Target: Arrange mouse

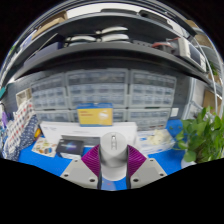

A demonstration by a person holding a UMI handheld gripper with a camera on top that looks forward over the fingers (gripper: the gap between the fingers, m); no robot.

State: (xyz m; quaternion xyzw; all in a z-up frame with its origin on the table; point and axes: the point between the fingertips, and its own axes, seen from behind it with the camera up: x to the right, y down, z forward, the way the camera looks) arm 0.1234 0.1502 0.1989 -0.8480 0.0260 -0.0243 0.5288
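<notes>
Firmly clawed mouse (115, 157) (lifted, unobstructed)

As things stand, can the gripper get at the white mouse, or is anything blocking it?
Probably yes: the white mouse already sits between the gripper fingers, pink pads at either side. Nothing lies between them; whether both pads press on it is unclear.

mouse (114, 152) | white to light grey, smooth rounded body, darker line down its middle | lengthwise, pointing away | between the two purple pads of the tongs (113, 165), both pads against its sides | held above the blue desk (40, 165)
</notes>
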